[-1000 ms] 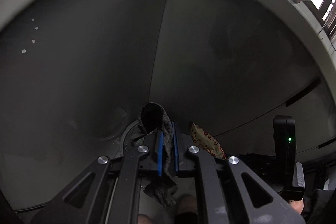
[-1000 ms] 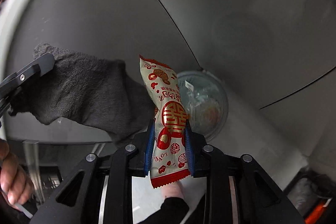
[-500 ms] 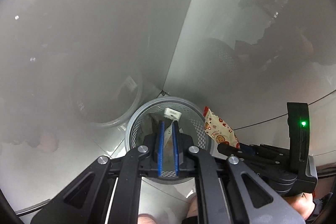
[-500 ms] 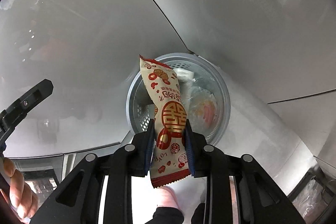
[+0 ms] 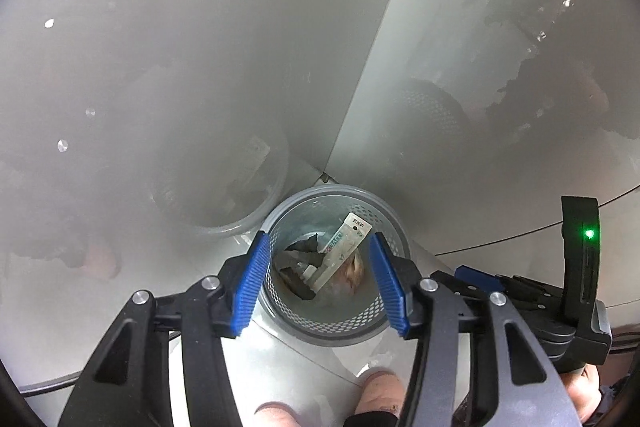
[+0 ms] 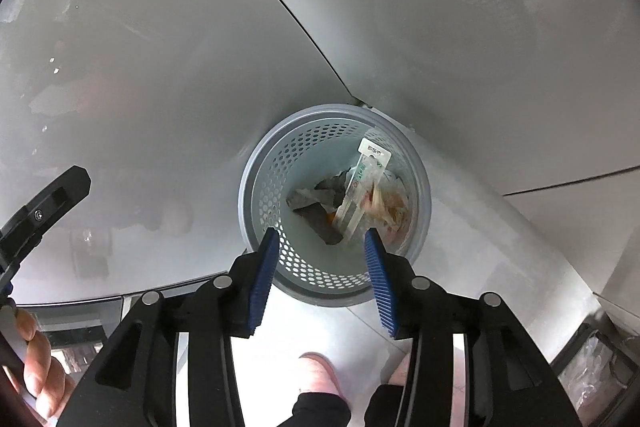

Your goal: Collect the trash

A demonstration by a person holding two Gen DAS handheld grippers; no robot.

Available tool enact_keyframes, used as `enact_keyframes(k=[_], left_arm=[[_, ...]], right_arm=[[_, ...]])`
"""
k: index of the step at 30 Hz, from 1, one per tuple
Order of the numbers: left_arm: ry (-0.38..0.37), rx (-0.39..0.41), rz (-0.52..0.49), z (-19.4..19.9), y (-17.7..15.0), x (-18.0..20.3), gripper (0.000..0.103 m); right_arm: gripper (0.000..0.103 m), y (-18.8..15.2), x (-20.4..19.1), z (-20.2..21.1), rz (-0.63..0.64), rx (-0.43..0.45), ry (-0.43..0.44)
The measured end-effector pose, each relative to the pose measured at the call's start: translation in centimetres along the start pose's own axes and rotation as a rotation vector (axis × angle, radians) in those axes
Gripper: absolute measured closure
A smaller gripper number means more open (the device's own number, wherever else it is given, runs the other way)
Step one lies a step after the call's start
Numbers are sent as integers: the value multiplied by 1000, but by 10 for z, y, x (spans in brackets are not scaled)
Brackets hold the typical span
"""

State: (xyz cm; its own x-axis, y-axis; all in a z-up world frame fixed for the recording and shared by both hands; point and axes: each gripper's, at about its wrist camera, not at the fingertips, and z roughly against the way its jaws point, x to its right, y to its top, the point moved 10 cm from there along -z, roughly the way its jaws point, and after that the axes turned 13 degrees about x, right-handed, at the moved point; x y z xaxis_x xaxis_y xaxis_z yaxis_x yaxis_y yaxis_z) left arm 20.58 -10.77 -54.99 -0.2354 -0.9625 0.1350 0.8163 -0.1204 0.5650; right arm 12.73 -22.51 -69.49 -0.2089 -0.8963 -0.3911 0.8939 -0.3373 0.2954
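I read no text with certainty. The long packet (image 5: 343, 241) in the perforated bin (image 5: 394, 227) carries green print and a small black label, both too blurred.

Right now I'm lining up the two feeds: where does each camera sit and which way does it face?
Left wrist: behind the open left claw, looking down into the grey perforated plastic bin; toes show below.
Right wrist: behind the open right claw, looking down into that bin; fingers show lower left.
Shared: the bin and the long clear blister pack.
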Motion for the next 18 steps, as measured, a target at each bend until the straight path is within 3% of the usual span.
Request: enact_keyframes(k=[8,18], left_arm=[[13,-5,-11,32,11,9,52],[16,-1,-17,102,30,22,52]], right_arm=[[60,15,-4,44,14,21,1],[58,22,-29,128,19,84,-8]])
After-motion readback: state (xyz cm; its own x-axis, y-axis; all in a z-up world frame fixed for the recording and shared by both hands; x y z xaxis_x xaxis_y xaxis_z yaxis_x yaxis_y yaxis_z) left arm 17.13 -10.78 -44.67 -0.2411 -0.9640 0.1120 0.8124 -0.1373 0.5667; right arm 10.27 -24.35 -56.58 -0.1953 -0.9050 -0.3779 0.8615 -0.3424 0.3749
